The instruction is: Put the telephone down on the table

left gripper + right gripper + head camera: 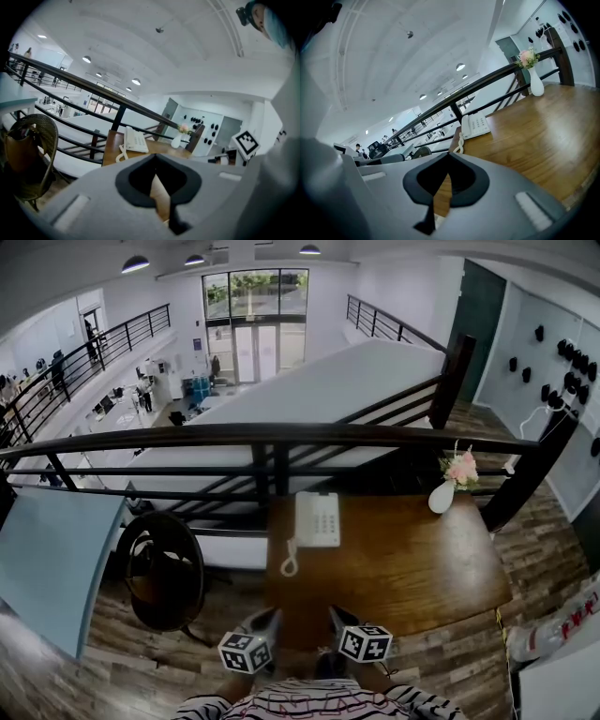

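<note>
Cool, even light fills the room, coming from the tall window at twelve o'clock and ceiling lamps toward eleven. Shadows are soft; the table carries a faint sheen. Fisheye distortion bends the railing (worst near the rims). In both gripper views the near grey foreground is blurred and the corners go black.

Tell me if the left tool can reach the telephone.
Probably yes: only bare table lies between the left tool and the telephone, and the flower vase stands well off to the side. Its jaws are shut, so they must open first.
</note>
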{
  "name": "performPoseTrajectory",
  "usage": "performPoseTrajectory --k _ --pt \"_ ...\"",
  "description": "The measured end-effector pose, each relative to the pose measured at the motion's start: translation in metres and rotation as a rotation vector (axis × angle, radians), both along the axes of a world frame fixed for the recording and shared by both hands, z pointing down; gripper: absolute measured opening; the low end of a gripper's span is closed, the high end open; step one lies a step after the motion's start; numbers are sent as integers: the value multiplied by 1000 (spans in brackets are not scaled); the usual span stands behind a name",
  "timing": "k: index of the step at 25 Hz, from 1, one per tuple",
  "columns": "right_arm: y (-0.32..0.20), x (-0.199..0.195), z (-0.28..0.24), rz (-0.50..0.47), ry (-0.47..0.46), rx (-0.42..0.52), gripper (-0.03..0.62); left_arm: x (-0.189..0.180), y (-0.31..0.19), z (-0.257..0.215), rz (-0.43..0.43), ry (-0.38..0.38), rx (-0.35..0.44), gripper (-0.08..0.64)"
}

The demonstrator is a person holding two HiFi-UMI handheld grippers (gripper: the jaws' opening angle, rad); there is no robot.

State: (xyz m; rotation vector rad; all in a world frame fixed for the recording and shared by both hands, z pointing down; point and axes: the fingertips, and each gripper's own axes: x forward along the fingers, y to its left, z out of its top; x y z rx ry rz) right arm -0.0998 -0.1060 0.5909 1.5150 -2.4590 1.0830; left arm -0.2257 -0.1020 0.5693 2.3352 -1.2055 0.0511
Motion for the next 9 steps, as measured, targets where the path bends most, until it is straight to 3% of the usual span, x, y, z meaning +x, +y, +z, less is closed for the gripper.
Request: performPoseTrajectory --k 9 --pt "-15 -5 -6 14 2 1 -2 -3 -17 -6 11 2 5 2"
